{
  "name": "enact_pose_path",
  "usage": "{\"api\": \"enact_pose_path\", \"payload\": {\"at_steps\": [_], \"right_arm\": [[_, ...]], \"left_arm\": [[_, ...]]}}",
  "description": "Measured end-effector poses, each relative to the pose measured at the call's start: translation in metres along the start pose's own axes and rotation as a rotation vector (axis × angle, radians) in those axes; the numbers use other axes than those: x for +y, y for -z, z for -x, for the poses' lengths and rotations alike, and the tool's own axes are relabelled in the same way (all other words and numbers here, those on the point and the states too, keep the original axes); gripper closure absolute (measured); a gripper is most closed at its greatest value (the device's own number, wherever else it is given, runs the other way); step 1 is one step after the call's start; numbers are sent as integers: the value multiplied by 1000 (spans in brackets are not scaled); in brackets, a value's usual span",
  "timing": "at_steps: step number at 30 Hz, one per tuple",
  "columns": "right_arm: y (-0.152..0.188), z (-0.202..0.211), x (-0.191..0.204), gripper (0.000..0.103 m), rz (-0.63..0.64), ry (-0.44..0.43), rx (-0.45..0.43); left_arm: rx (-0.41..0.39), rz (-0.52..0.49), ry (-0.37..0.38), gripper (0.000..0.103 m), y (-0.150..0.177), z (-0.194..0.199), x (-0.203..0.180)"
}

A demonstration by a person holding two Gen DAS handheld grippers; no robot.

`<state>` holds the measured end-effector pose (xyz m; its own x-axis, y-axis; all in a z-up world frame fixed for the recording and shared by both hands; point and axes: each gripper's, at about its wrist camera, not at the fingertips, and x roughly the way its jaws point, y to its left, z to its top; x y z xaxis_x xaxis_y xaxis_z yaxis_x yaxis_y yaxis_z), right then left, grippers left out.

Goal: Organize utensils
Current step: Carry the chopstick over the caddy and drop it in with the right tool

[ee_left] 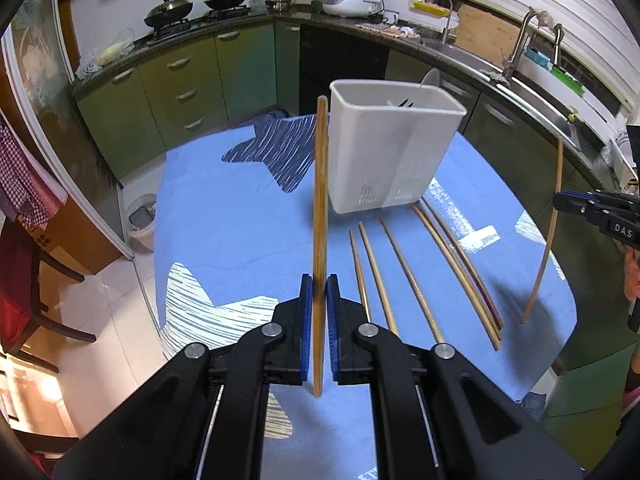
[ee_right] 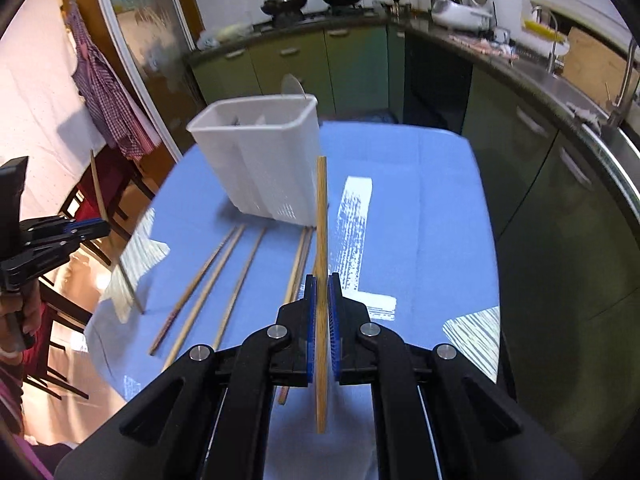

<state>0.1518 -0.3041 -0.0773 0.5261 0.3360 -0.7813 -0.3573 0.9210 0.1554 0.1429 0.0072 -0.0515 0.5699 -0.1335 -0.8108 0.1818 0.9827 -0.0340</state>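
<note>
A white plastic utensil holder point(ee_left: 392, 152) point(ee_right: 260, 160) stands at the far side of the blue-clothed table point(ee_left: 224, 220), with a spoon handle and dark utensils poking out of it. My left gripper point(ee_left: 319, 282) is shut on an upright wooden chopstick point(ee_left: 321, 180), held above the table just left of the holder. My right gripper point(ee_right: 321, 280) is shut on another upright chopstick point(ee_right: 321, 220), lifted off the cloth near the holder's right corner. Several more chopsticks point(ee_left: 412, 280) point(ee_right: 200, 280) lie side by side on the cloth in front of the holder.
Green kitchen cabinets point(ee_left: 180, 92) and a counter with woks, a rice cooker and a sink point(ee_left: 532, 92) ring the table. A small waste bin point(ee_left: 142, 224) and a dark chair point(ee_left: 40, 300) stand on the floor to the left. Each gripper shows at the edge of the other's view.
</note>
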Motion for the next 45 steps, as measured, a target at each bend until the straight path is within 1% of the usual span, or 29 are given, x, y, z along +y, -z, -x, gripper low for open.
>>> {"api": "enact_pose_path", "payload": {"at_steps": [5,8,10,14,18,22,24,26,27,29,32,34,37,39,40,42,43,45], "right_arm": [[-7,20,8,96,11,-14,-50],[-20,32,12,96,17,-24,-83],[-33,42,16,96,23,-28,-112],[-65,63,19,96,28,-40,-161],[-100,86,22,96,33,-41,-219],[-128,104,23,96,34,-34,-266],[-137,109,24,96,35,-30,-280],[-147,112,23,96,37,-28,-286],[-149,113,22,96,38,-27,-288],[-152,113,21,96,39,-26,-290],[-159,112,17,96,33,-28,-290],[-164,110,15,96,28,-30,-291],[-168,110,16,96,23,-39,-299],[-170,110,17,96,20,-46,-309],[-172,111,17,96,17,-51,-318],[-177,113,18,96,11,-60,-330],[-180,114,19,96,8,-64,-335],[-187,112,20,96,4,-66,-349]], "left_arm": [[-41,-11,16,96,-10,17,-6],[-58,-19,26,96,-19,23,-10],[-66,-24,35,96,-27,28,-12],[-99,-31,65,96,-56,42,-19],[-170,-41,80,96,-96,64,-26],[-286,-49,72,96,-135,83,-33],[-347,-49,55,96,-153,86,-38],[-377,-52,37,96,-169,79,-43],[-375,-49,30,96,-174,72,-44],[-345,-46,22,96,-182,52,-48],[-280,-31,9,96,-185,18,-49],[-228,-12,9,96,-185,-5,-46],[-164,-4,9,96,-178,-29,-43],[-128,-4,22,95,-171,-38,-42],[-118,-4,25,93,-168,-40,-42],[-112,-8,30,75,-163,-40,-41],[-117,-9,29,72,-161,-38,-41],[-136,-14,29,71,-157,-29,-38]]}}
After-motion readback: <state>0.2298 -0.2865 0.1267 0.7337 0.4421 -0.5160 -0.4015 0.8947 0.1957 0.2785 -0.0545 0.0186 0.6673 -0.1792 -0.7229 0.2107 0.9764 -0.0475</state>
